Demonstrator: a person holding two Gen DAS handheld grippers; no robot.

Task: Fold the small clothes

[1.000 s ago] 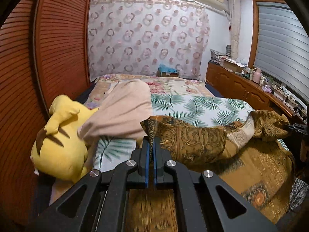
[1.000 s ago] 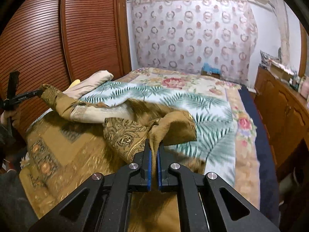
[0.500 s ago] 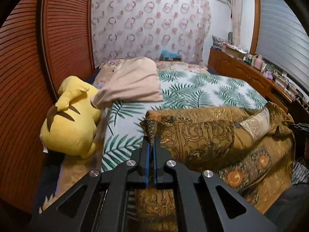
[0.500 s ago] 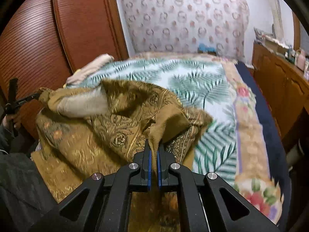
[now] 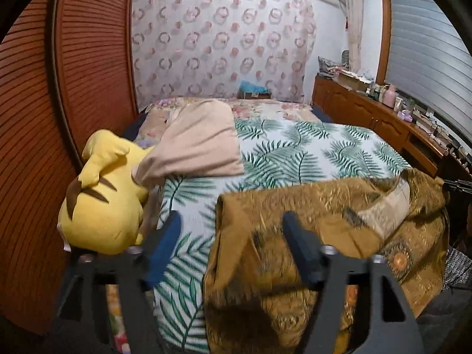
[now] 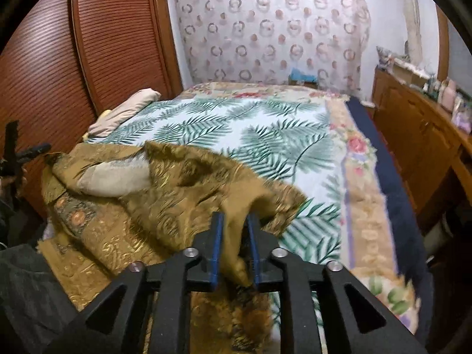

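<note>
Left wrist: left gripper [image 5: 231, 230] spread wide above garment [image 5: 309, 236], plush [image 5: 103, 194] and pillow [image 5: 200, 144] beside. Right gripper [image 6: 235, 230] parted, blurred cloth between.

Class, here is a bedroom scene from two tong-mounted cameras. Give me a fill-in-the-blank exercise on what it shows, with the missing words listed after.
1. The left tongs are wide ____.
2. The brown garment lies on a bedspread printed with green ____.
3. The plush toy beside the wooden wardrobe is ____ in colour.
4. A fold of the garment sits between the fingers of the ____ tongs.

Missing words: open; leaves; yellow; right
</note>
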